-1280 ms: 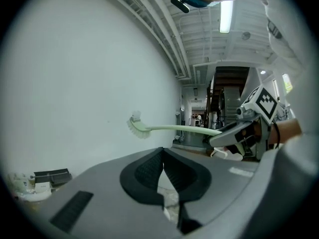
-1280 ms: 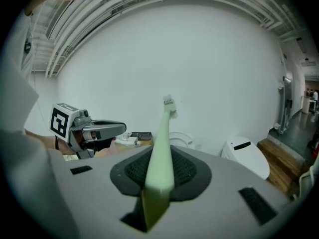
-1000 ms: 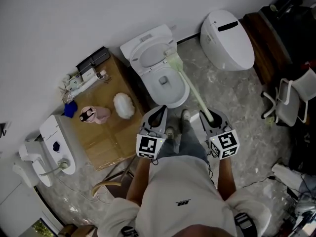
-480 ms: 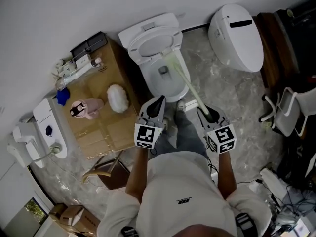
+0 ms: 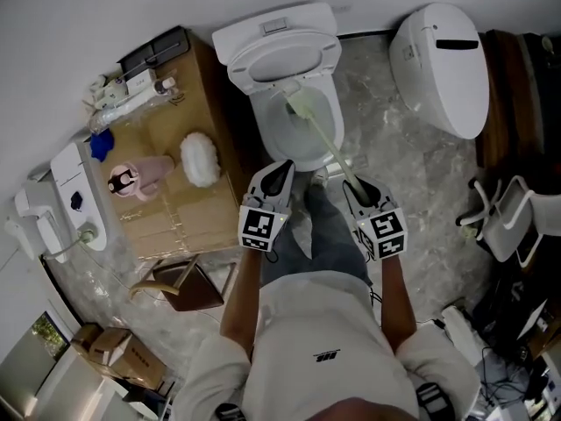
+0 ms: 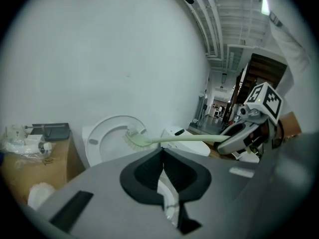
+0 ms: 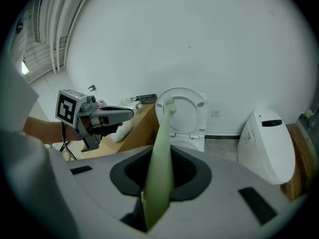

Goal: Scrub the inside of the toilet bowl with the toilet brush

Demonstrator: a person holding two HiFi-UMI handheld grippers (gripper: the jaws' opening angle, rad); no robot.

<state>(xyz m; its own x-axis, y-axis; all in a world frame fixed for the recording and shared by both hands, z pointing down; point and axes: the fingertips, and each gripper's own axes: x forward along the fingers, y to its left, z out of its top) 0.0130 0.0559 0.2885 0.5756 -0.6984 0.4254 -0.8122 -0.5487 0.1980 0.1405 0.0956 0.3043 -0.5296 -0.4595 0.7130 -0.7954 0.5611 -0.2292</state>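
Observation:
A white toilet [image 5: 326, 139] stands against the wall with its lid up [image 7: 182, 111]. My right gripper [image 5: 358, 193] is shut on the pale green toilet brush [image 5: 326, 140]. The handle [image 7: 158, 176] runs out between the jaws, and the brush head [image 5: 303, 105] sits over the open bowl near the raised seat. The left gripper view also shows that brush head [image 6: 133, 139] in front of the lid. My left gripper [image 5: 280, 175] is shut and holds nothing. It hangs just left of the bowl's front.
A second white toilet [image 5: 442, 58] with its lid down stands to the right. A brown cardboard box [image 5: 175, 200] left of the toilet carries a white puff [image 5: 198, 159], a pink bottle [image 5: 140, 175] and small items. A chair [image 5: 501, 222] stands at right.
The brush head has gone from the bowl's right rim to inside the bowl. Both grippers have come closer to the toilet, and the head view has shifted.

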